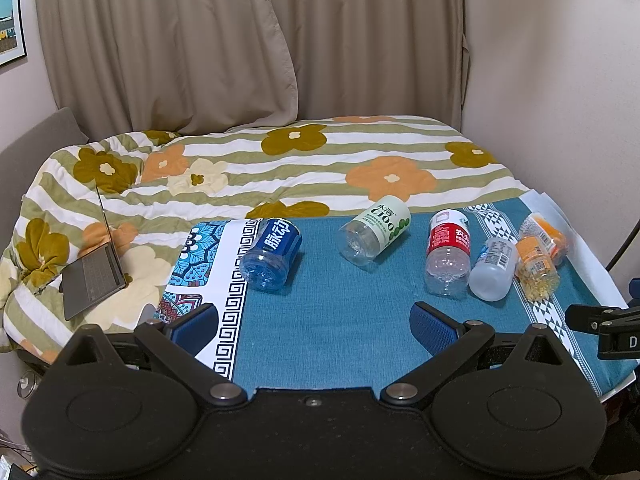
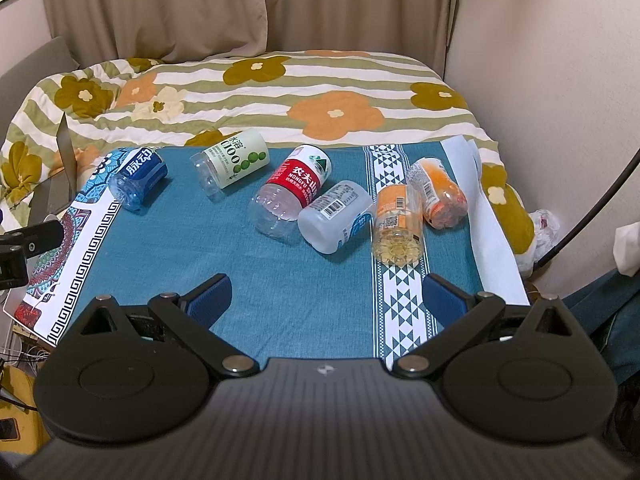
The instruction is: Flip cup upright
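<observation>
Several cut-bottle cups lie on their sides on the teal tablecloth (image 1: 328,320). From the left: a blue cup (image 1: 272,256) (image 2: 138,178), a green-labelled cup (image 1: 374,232) (image 2: 232,164), a red-labelled cup (image 1: 447,252) (image 2: 290,194), a white cup (image 1: 494,270) (image 2: 336,216), and two orange cups (image 1: 536,268) (image 2: 398,220) (image 2: 438,194). My left gripper (image 1: 316,324) is open and empty, near the table's front, short of the cups. My right gripper (image 2: 326,300) is open and empty, in front of the white and orange cups.
A bed with a flowered striped quilt (image 1: 280,160) lies beyond the table. An open laptop (image 1: 96,272) rests on the quilt at the left. Curtains (image 1: 240,40) hang behind. A wall (image 1: 560,80) stands at the right. The other gripper's black body (image 1: 604,328) shows at the right edge.
</observation>
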The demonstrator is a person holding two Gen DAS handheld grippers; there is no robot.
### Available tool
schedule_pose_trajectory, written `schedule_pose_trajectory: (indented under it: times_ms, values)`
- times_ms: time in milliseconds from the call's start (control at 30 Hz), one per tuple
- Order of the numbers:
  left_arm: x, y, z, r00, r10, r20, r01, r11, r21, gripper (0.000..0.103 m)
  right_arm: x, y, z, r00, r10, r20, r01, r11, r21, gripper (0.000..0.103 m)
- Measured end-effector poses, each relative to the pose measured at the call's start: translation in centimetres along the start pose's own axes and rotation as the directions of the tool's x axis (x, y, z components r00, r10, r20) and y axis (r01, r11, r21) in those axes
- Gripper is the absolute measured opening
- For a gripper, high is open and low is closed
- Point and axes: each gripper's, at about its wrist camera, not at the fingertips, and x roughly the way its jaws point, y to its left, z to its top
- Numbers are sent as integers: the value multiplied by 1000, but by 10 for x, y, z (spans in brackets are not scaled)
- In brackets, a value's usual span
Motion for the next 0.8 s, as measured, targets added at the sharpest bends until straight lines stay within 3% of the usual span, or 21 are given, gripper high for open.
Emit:
schedule_pose_trajectory:
  times_ms: [800]
  values:
    - [0, 2, 3, 1000, 2, -4, -2, 1000, -1, 103, -2, -3, 1, 1000, 3, -2, -3, 1000, 2, 103]
